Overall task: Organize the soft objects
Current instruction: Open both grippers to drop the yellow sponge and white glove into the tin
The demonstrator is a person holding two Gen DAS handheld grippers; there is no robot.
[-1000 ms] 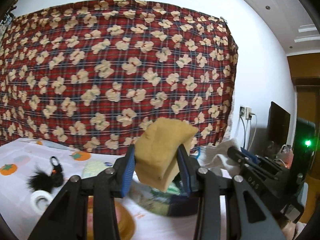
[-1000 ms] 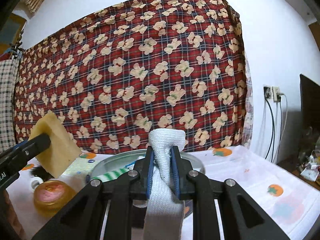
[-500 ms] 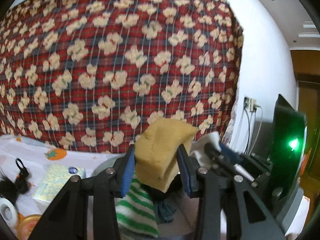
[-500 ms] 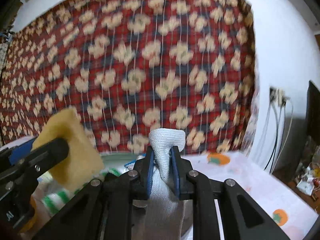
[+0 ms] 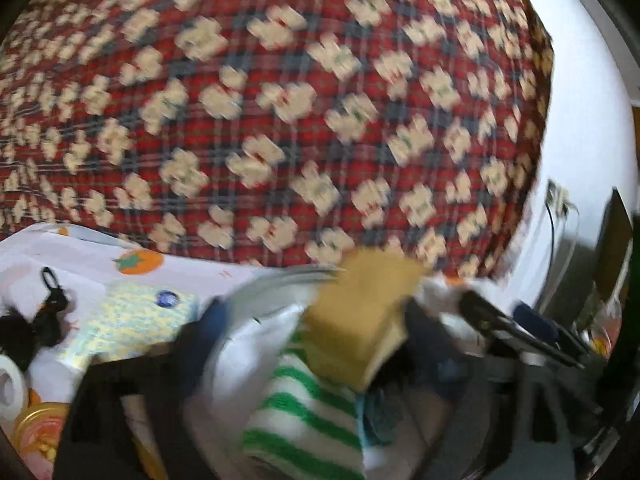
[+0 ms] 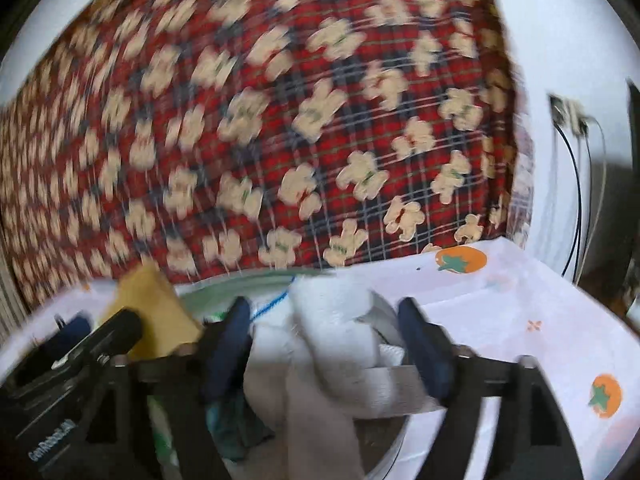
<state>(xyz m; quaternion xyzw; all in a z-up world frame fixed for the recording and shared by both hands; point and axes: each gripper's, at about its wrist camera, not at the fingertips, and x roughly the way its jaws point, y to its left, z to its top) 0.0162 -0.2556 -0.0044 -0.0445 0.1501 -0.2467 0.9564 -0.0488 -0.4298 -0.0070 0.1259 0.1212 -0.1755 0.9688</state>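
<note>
On the far left of the left wrist view lay a white tape roll point(image 5: 9, 384), a black fuzzy keychain point(image 5: 28, 332) and an amber jar point(image 5: 38, 426), then a yellow-and-blue patterned packet point(image 5: 132, 322) on the white persimmon-print tablecloth point(image 5: 72, 264). The only readable writing was on the left gripper's body in the right wrist view, beginning "GenRobot". The left gripper point(image 5: 316, 344) was blurred, its fingers standing wide apart; the yellow sponge point(image 5: 364, 320), a tan, thick, squared block, sat by the right-hand finger, though contact could not be told through the blur. It hung over the metal basin point(image 5: 280, 276), above a green-and-white striped cloth point(image 5: 304, 420). In the right wrist view the sponge point(image 6: 154, 312) showed at left beside the basin rim point(image 6: 240, 276). The right gripper point(image 6: 324, 344) had its blue pads spread wide, and the white knit glove point(image 6: 332, 344), pale and ribbed, slumped between them into the basin without being pinched.
</note>
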